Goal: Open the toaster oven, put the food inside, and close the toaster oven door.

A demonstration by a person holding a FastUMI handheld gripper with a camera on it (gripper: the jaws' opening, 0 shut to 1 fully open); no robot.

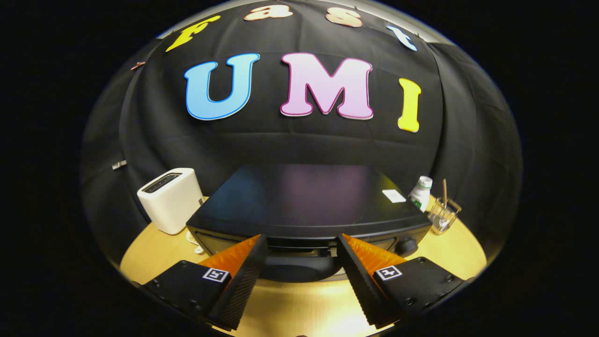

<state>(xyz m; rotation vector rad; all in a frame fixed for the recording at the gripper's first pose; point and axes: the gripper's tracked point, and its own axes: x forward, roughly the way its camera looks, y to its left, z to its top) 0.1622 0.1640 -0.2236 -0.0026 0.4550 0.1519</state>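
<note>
A black toaster oven (304,201) sits in the middle of a round, light wooden table (449,252), seen from just above and in front. Its flat dark top faces the camera, with a small white sticker (393,196) near its far right corner. The oven door is shut, and its dark, rounded handle (299,269) runs across the front, near the top edge of the door. A round black knob (406,245) sits at the right end of the front panel.

The gripper (302,248) hovers close in front of the oven with its two fingers spread wide apart, holding nothing. The door handle lies between the fingertips, just ahead of them; whether either finger touches it cannot be told.

To the left of the oven stands a white slot toaster (171,199). To the right, near the far edge of the table, stand a white bottle (421,189) and a clear glass (443,215) holding a thin stick. Black cloth forms the wall behind everything.
</note>
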